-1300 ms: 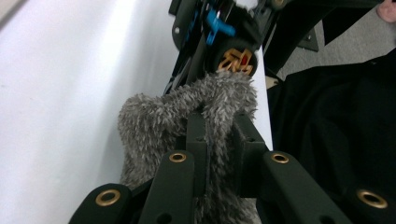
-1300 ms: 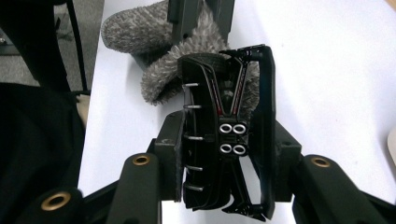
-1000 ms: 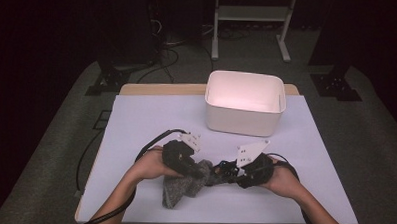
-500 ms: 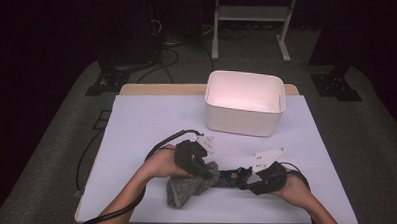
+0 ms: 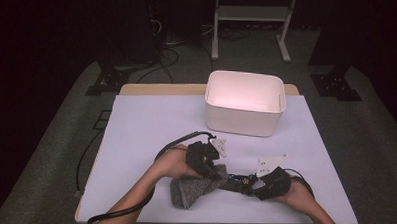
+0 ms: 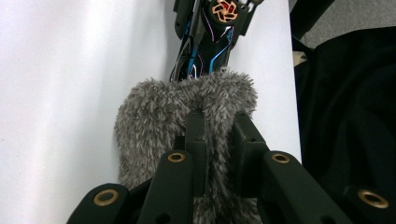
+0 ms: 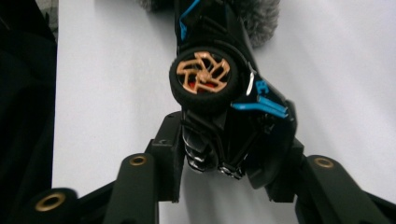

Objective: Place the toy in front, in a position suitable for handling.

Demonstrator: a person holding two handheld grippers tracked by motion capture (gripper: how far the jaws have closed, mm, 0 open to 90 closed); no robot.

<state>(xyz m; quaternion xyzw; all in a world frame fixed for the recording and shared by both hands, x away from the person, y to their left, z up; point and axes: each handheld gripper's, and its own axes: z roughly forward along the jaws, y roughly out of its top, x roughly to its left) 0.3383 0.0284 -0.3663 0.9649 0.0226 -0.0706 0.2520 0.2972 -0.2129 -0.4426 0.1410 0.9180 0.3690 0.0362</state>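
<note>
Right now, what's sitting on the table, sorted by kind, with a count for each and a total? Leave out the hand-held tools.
White bin: 1
Grey fuzzy cloth: 1
Black toy car with blue trim and orange wheels: 1
Total: 3
</note>
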